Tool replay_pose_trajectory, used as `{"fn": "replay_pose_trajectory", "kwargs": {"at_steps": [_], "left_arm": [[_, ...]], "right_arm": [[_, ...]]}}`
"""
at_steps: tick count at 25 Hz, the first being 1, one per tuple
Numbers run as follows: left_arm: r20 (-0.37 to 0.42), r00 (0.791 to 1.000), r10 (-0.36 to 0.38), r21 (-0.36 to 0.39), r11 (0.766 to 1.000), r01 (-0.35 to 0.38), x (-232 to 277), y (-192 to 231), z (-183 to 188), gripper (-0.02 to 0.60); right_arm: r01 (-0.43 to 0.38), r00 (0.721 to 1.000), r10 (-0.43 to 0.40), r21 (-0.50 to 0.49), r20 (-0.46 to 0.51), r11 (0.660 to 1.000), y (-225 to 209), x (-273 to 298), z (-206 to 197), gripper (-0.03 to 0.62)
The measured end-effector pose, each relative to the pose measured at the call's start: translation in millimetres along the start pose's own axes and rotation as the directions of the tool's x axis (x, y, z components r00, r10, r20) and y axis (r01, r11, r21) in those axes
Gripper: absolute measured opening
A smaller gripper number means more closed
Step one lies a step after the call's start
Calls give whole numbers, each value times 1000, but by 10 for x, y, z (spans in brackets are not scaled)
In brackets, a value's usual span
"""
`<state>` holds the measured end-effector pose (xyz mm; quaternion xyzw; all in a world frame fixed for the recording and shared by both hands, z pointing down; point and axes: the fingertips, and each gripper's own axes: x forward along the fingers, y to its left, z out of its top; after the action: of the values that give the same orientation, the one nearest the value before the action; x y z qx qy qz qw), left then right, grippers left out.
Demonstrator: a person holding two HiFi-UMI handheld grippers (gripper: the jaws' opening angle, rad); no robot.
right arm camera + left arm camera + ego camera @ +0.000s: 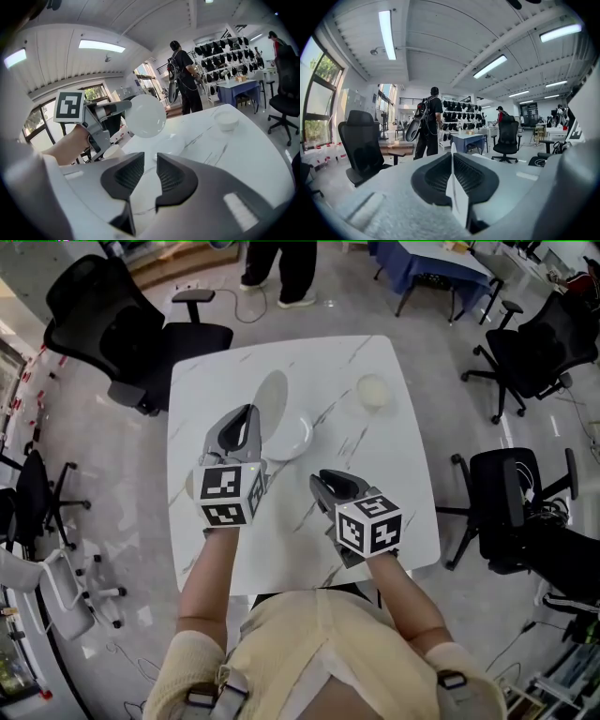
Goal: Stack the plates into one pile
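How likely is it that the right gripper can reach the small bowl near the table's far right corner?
Probably yes: the right gripper is open and empty, and only bare tabletop lies between it and the small bowl.

The plates (298, 439) are showing plain white; the table (375, 474) is showing white with grey veins. The cubes (223, 495) are wearing black-and-white squares. The chairs (94, 306) are showing black, the sleeves (192, 657) beige.
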<state>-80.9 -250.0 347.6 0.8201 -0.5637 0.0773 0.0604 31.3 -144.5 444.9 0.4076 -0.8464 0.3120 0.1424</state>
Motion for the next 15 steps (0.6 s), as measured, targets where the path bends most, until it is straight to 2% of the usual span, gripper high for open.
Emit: {"fn": "replay_pose_trajectory", "kwargs": {"at_steps": [10,15], "left_arm": [[-5,1000,15,-187,982,-15,121,-172,-394,11],[-12,999,34,-298,954,-36,195,-143,-586,11]], "right_arm": [[24,1000,-24,26,-6,999,-110,-91,-97,89],[44,999,-44,41,-12,998,-204,-119,-137,89]]}}
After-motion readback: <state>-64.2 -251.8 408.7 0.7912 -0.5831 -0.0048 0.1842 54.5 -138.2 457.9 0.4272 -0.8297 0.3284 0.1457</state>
